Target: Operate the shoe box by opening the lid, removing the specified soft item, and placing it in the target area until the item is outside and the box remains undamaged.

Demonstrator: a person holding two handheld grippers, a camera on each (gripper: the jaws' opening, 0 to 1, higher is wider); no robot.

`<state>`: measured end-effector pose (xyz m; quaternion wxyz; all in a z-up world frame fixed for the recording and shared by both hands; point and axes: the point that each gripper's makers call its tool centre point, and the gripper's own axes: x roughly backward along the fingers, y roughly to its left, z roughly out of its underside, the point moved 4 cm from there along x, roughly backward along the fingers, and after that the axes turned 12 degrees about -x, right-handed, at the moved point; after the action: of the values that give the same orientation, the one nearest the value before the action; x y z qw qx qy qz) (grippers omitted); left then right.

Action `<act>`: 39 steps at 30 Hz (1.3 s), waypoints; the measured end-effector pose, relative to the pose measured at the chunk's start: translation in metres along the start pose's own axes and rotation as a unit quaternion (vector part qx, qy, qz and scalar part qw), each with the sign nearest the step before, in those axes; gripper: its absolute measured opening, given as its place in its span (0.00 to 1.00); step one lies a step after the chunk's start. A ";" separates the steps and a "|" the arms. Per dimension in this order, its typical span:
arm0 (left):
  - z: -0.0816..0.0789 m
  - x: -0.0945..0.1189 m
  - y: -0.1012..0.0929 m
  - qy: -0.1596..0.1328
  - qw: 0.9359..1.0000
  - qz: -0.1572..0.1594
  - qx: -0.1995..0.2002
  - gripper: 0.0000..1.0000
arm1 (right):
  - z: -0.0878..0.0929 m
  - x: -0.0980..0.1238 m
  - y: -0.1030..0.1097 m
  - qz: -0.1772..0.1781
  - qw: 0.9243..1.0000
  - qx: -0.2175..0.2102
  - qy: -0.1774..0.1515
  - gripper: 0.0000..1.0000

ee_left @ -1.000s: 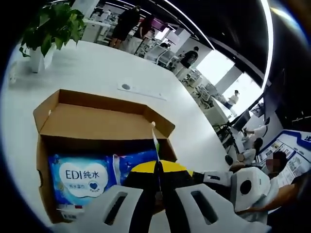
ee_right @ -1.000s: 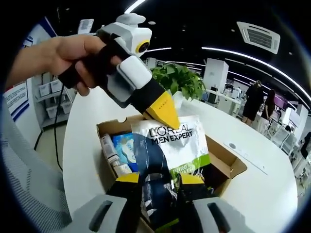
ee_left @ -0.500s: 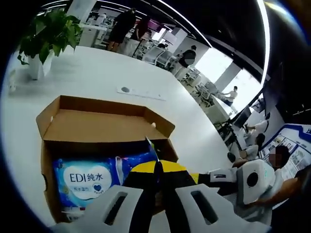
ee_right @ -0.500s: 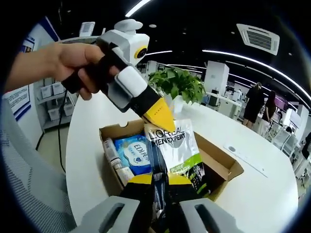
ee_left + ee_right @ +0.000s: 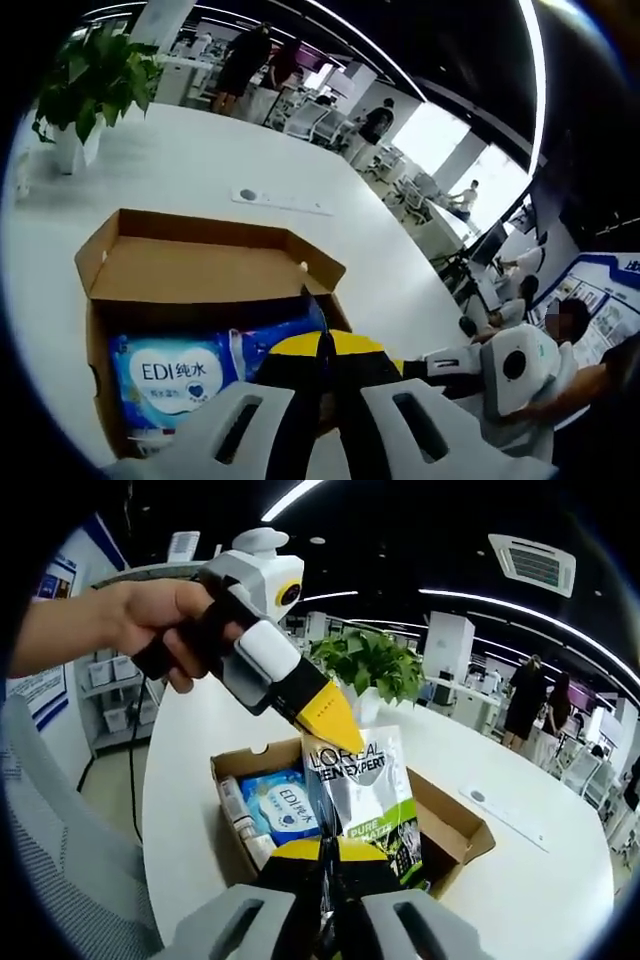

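The shoe box (image 5: 345, 810) sits open on the white table (image 5: 200, 160), its lid folded back. Both grippers hold one soft item above it, the L'Oréal Men Expert pouch (image 5: 362, 795). The left gripper (image 5: 335, 735) pinches the pouch's top edge with its yellow fingers (image 5: 325, 708) closed. The right gripper (image 5: 328, 875) clamps the pouch's lower edge, fingers closed on the thin film. In the left gripper view the left gripper (image 5: 325, 365) shows the sheet edge-on in the slit between its closed fingers, with the right gripper's body off to the right of the box. Inside the box, the blue EDI wipes pack (image 5: 285, 802) lies flat and small tubes (image 5: 240, 820) line the box wall nearest the person.

The pouch is lifted clear of the other contents but hangs over the box, so it is not yet delivered.

Risks, as I judge them: the film is slick and held only at its edges, so pulling the two grippers apart or at different rates could tear it or slip it free, dropping it back into the box. A low sideways carry could drag the pouch's bottom corner across the box's front wall or flap, bending the cardboard.

Compared with half a second ago, the pouch hangs a little higher above the box, and the box looks smaller and further off in the right gripper view. The grips are unchanged.
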<state>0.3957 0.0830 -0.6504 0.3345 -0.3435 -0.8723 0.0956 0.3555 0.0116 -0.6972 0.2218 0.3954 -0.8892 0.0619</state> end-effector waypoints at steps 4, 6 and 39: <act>-0.005 0.003 -0.001 -0.008 1.000 0.003 0.000 0.00 | -0.007 0.002 -0.001 -0.001 1.000 0.002 -0.004 0.00; -0.009 0.005 -0.003 -0.013 1.000 0.004 -0.001 0.00 | -0.010 0.004 -0.002 0.000 1.000 0.003 -0.006 0.00; -0.033 -0.016 -0.037 -0.027 0.998 0.034 -0.036 0.00 | -0.020 0.036 -0.033 0.027 0.999 0.037 -0.018 0.00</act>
<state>0.4059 0.0429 -0.6194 0.2952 -0.3816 -0.8718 0.0849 0.3660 -0.0294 -0.6656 0.1891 0.3800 -0.9006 0.0938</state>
